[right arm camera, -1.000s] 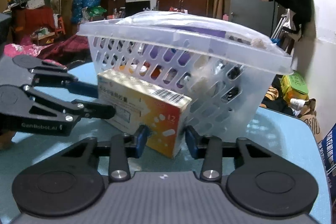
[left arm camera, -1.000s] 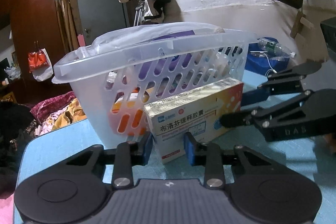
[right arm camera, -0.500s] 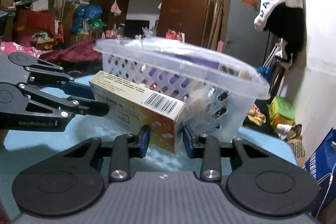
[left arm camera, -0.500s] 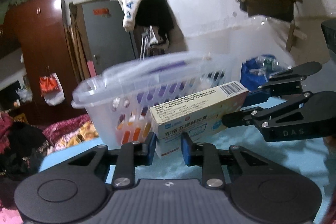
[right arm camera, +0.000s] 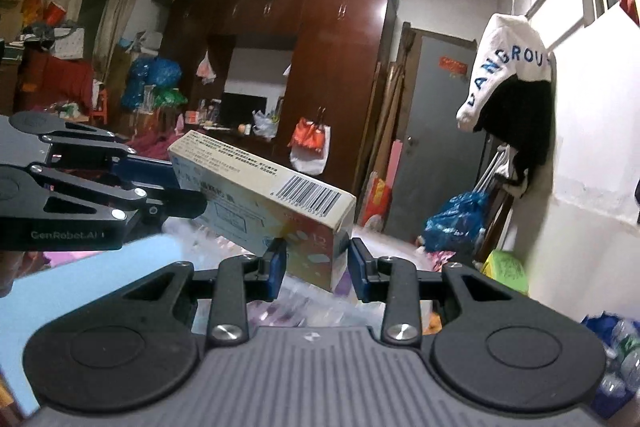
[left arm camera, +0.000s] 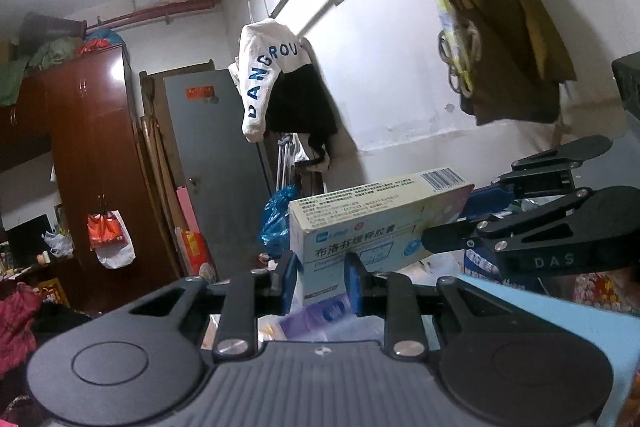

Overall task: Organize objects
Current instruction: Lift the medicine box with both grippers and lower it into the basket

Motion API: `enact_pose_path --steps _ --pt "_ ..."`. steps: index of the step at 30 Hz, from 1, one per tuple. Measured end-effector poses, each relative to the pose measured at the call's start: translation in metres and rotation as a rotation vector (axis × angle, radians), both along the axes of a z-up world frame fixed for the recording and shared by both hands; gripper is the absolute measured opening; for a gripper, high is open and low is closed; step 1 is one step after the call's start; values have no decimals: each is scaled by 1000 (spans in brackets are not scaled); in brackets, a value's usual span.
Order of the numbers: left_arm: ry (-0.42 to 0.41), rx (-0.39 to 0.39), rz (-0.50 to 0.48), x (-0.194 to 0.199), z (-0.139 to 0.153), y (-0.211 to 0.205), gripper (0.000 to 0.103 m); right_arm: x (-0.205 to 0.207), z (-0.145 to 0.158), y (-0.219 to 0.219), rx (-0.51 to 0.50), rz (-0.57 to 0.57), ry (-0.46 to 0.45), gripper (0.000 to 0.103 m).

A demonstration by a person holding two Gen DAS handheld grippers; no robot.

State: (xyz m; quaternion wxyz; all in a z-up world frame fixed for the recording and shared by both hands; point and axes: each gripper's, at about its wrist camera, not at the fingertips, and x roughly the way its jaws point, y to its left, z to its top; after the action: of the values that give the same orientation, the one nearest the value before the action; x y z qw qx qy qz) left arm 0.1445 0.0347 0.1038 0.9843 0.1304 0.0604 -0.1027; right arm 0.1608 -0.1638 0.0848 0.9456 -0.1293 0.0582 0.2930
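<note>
Medicine box [left arm camera: 376,223] held in mid-air, long axis level, one end in each gripper. Left gripper [left arm camera: 322,277] clamped on the near end of the box, blue pads [left arm camera: 289,281] pressed against both broad faces; box extending forward and rightward from between the jaws, barcode [left arm camera: 444,178] on the top face at the far end. Right gripper [left arm camera: 452,223] visible right of the left jaws, its black linkage reaching in and closing on that far end. From the right wrist view: right gripper [right arm camera: 316,259] clamped on the box [right arm camera: 276,203] at the barcoded [right arm camera: 310,193] end, pads [right arm camera: 276,265] bearing on both sides; box running forward and leftward from the jaws. Left gripper [right arm camera: 188,195] seen left of the right jaws, gripping the opposite end. Blurred pale and purple contents [right arm camera: 312,303] directly below the jaws in both views; cannot tell what container holds them. Blue table surface [right arm camera: 100,275] below and left of the right jaws, below and right of the left jaws [left arm camera: 560,311]. White sleeve lettered in blue [left arm camera: 266,83] hanging on the wall well beyond the jaws, grey door [right arm camera: 432,155] and dark wooden wardrobe [right arm camera: 336,75] farther behind.
</note>
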Motion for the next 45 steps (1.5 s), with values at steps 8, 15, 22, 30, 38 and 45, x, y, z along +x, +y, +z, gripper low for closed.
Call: enact_pose_path --steps 8,15,22,30,38,45 --pt "80 -30 17 48 -5 11 30 46 -2 16 -10 1 102 37" --pt "127 -39 37 56 -11 21 30 47 -11 24 -41 10 155 37" --pt "217 -28 59 71 -13 29 30 57 -12 30 -65 32 257 37" --pt "246 -47 105 80 -19 45 39 65 -18 38 -81 54 319 40" --pt "157 -105 132 66 -20 54 84 53 -12 14 5 -29 207 101" --pt "174 -144 117 71 -22 49 86 58 -9 11 20 -44 221 103"
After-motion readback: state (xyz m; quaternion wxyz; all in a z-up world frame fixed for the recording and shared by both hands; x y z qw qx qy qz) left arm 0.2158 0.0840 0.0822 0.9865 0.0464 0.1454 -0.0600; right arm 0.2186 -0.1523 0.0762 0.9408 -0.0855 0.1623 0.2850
